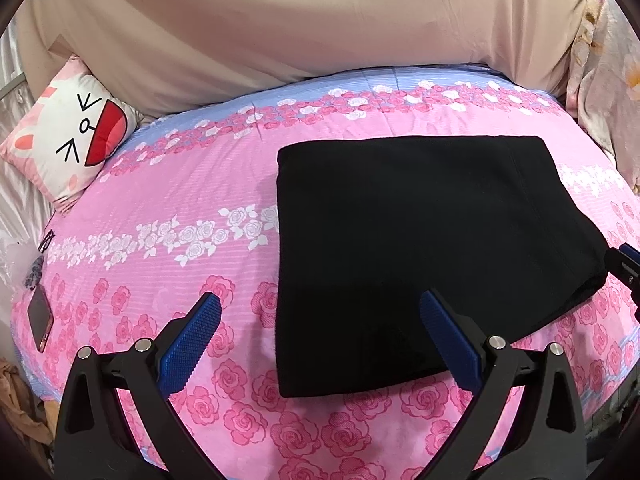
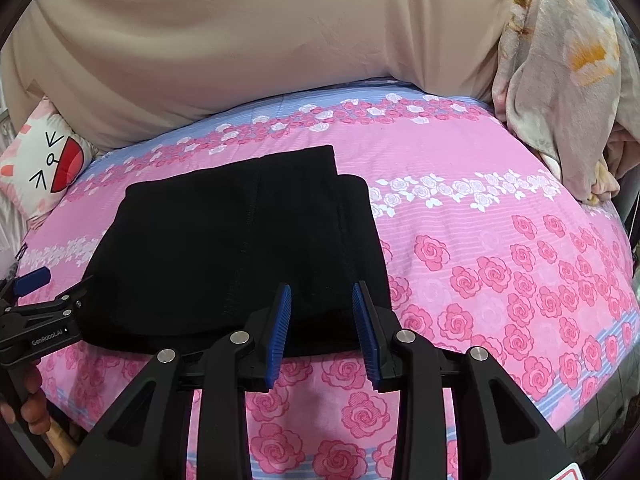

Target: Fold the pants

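The black pants (image 1: 420, 240) lie folded into a flat rectangle on the pink rose-print bed cover (image 1: 160, 280). They also show in the right wrist view (image 2: 240, 248). My left gripper (image 1: 320, 312) is wide open and empty, above the near left edge of the pants. My right gripper (image 2: 322, 300) is open with a narrower gap and empty, over the near right corner of the pants. The left gripper shows at the left edge of the right wrist view (image 2: 36, 280). The right gripper's tip shows at the right edge of the left wrist view (image 1: 628, 264).
A cartoon-face pillow (image 1: 68, 140) lies at the far left of the bed. A beige sheet (image 1: 300, 20) hangs behind the bed. A floral blanket (image 2: 560, 80) is heaped at the far right. A phone (image 1: 39, 318) lies at the bed's left edge.
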{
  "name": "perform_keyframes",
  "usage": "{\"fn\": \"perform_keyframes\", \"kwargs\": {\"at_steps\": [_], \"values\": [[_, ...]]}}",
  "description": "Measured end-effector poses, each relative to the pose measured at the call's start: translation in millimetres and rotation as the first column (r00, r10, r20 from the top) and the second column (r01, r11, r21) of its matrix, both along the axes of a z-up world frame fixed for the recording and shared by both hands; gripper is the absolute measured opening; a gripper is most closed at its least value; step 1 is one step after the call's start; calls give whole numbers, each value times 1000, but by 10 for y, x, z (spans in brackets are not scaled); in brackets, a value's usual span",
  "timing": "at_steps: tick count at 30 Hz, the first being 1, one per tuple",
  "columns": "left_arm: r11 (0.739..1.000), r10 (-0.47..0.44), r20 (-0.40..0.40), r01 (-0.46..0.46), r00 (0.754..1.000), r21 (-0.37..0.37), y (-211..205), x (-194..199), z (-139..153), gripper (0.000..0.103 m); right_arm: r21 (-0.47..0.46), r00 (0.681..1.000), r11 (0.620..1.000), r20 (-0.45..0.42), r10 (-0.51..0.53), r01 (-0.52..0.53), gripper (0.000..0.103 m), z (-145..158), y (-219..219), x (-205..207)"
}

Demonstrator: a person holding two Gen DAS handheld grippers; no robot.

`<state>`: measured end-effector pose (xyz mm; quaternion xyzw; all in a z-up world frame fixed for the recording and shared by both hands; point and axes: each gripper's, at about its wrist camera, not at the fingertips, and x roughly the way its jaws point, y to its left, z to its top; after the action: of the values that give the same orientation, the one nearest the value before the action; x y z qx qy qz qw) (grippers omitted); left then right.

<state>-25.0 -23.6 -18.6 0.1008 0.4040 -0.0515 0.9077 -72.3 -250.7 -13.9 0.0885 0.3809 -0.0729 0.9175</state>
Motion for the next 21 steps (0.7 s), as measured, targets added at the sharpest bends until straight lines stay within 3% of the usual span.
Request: {"fn": "perform_keyframes", "kwargs": {"at_steps": [6, 7, 9, 14, 15, 17, 18, 19, 21], "values": [[999, -6, -26, 5, 1000, -39, 15, 16, -47, 98, -12, 1000, 1000, -3, -16, 15, 33, -11, -70, -20], [998, -18, -34, 15, 999, -64, 29, 21, -58, 98, -8, 1000, 1000, -3, -26, 26, 35, -17, -112, -36], [988, -53, -67, 43, 996, -151, 89, 51, -112, 98, 10, 999, 999, 4, -45, 45, 49, -30, -202, -69], [944, -71, -213, -3, 975, -329, 225, 292, -451, 98, 188, 999, 981, -8, 49, -46, 52, -192, -325, 128], [928, -86, -230, -6, 969, -372, 249, 322, -488, 97, 220, 997, 973, -14, 80, -75, 44, -267, -307, 211], [910, -106, -231, 1, 967, -414, 290, 315, -494, 85, 178, 996, 981, -27, 85, -79, 20, -276, -228, 214], [914, -115, -221, 16, 969, -405, 314, 287, -461, 64, 197, 994, 974, -5, 112, -109, 8, -201, -199, 134], [906, -129, -209, 30, 969, -423, 392, 243, -404, 54, 224, 991, 965, 15, 134, -134, 8, -140, -189, 69], [897, -139, -213, 32, 967, -440, 495, 222, -392, 58, 220, 988, 963, 43, 148, -154, 8, -38, -189, -54]]}}
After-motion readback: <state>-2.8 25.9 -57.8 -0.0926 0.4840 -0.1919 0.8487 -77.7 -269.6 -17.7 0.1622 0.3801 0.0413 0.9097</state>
